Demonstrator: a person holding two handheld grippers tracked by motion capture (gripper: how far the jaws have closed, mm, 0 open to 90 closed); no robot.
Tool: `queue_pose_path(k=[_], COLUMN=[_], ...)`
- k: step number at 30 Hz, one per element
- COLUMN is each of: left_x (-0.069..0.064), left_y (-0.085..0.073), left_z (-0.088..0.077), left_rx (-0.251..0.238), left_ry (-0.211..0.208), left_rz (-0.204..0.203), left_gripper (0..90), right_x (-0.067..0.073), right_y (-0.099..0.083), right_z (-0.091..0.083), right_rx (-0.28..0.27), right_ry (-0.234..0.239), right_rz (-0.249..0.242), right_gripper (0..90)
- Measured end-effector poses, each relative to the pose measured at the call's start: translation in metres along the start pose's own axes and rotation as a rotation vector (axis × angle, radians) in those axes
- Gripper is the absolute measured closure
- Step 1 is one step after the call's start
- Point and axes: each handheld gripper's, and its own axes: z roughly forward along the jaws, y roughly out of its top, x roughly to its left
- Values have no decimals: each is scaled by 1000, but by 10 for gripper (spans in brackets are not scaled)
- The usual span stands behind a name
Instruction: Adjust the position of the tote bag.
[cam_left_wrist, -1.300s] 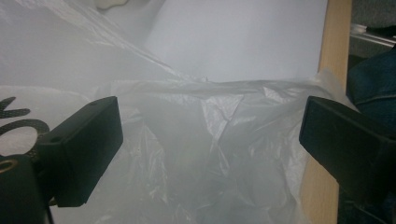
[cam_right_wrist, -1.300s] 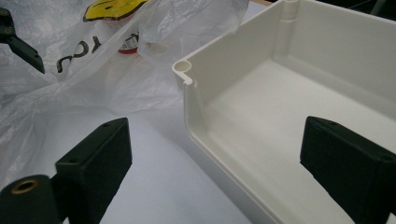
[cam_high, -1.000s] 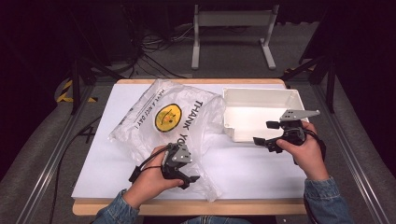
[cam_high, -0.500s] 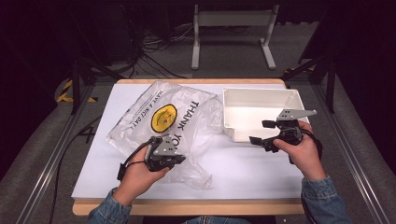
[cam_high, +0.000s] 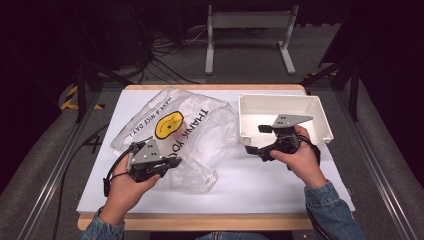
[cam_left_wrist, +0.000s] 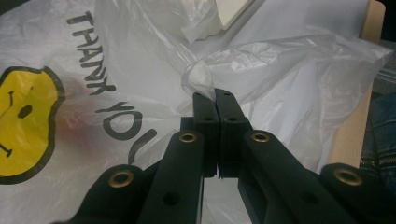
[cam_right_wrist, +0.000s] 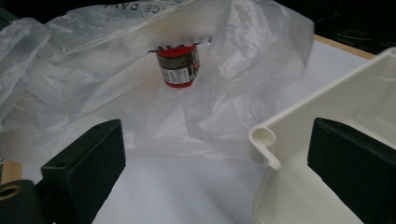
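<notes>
My left hand-held gripper (cam_high: 167, 162) has slid toward the surface's left edge, pinching the plastic bag (cam_high: 200, 125); my right hand-held gripper (cam_high: 255, 140) gapes wide by the white bin (cam_high: 320, 117).

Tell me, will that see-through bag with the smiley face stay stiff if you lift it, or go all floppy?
Probably floppy: the plastic bag lies crumpled in soft folds. It looks thin and see-through, so likely very light. The left gripper is shut on a pinch of it, and the film bunches there. The small red cup inside might tip or slide when the bag rises.
</notes>
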Motion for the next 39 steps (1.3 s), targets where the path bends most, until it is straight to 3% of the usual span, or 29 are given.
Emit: queue_pose_path(k=[7, 8, 12, 13, 16, 17, 19, 20, 24, 32, 39], left_x=[3, 4, 7, 8, 9, 10, 11, 12, 15, 24, 32], left_y=[-2, -3, -4, -5, -6, -6, -6, -6, -7, -10, -12], left_z=[-7, -9, -10, -11, -13, -13, -16, -18, -26, -44, -57], left_rx=[-11, -12, -18, -20, -20, -22, -27, -29, -37, -65, -87], left_ry=[14, 17, 19, 17, 19, 20, 29, 33, 56, 99, 131], left_rz=[-9, -13, -18, -22, -23, -25, -23, -25, -23, -32, -44], left_gripper=[882, 881, 878, 874, 872, 872, 874, 874, 864, 868, 872], right_x=[12, 12, 13, 14, 15, 15, 16, 17, 24, 44, 72], right_y=[9, 9, 7, 4, 3, 3, 5, 6, 13, 27, 34], right_z=[41, 51, 63, 68, 67, 67, 60, 56, 37, -2, -25], right_rx=[52, 65, 92, 136, 174, 174, 181, 176, 158, 116, 112], right_ry=[36, 24, 6, 14, 61, 61, 87, 96, 135, 165, 220], right_rz=[-61, -64, -79, -91, -105, -105, -96, -90, -61, -64, -101], right_gripper=[62, 62, 100, 291, 689, 689, 863, 886, 896, 897, 897])
